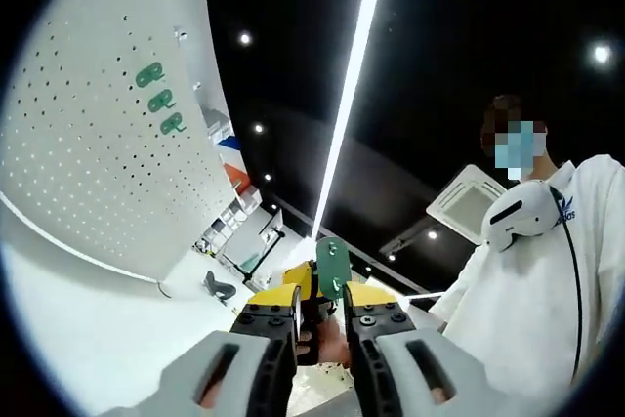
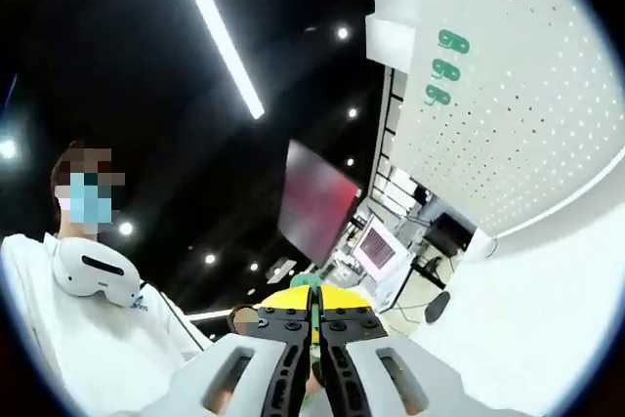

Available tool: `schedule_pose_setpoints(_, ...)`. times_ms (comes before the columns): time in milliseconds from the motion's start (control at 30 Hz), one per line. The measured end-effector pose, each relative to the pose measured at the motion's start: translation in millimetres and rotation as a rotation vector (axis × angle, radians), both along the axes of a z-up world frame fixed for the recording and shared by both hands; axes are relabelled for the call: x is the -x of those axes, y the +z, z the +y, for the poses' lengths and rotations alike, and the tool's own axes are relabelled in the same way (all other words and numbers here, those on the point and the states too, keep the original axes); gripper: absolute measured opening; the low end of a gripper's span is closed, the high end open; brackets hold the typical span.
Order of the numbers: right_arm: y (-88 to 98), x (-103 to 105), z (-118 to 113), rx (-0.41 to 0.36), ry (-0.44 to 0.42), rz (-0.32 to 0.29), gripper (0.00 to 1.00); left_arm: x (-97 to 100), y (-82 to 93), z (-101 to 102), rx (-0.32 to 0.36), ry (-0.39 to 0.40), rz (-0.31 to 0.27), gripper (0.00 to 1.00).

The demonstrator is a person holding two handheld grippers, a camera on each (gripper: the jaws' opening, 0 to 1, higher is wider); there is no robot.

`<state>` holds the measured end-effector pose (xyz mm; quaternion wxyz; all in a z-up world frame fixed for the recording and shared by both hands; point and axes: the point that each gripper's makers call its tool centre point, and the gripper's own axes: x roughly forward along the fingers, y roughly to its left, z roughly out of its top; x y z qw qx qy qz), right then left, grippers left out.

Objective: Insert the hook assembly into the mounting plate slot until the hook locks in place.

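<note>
Matt white perforated pegboard (image 1: 98,144) carries glossy green plastic hooks (image 1: 159,100).

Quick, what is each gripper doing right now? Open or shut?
Left gripper: shut on the green hook piece.
Right gripper: shut on a thin green piece; cannot tell what piece it is.

White and green against black

White pegboard (image 1: 107,144) dotted with holes, green hooks (image 1: 159,100); green plate (image 1: 333,266); yellow-tipped grey grippers (image 1: 322,324); person's white shirt (image 1: 547,280).

The left tool (image 1: 320,324) grips a green flat plastic hook plate (image 1: 332,267); three green hooks (image 1: 160,100) sit on the white perforated pegboard (image 1: 98,144).
</note>
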<state>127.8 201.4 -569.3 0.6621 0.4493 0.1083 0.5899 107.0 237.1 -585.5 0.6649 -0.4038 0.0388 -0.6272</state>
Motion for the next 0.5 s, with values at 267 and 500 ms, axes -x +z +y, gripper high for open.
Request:
schedule_pose_setpoints(267, -11.9, -18, -7, 0.110, -0.130, -0.007, 0.00, 0.8, -11.2, -6, -0.044, 0.030, 0.012, 0.24)
schedule_pose_setpoints(500, -16.4, -36, -14, 0.247, -0.253, -0.055, 0.00, 9.9, -22.1, -17, -0.093, 0.030, 0.020, 0.25)
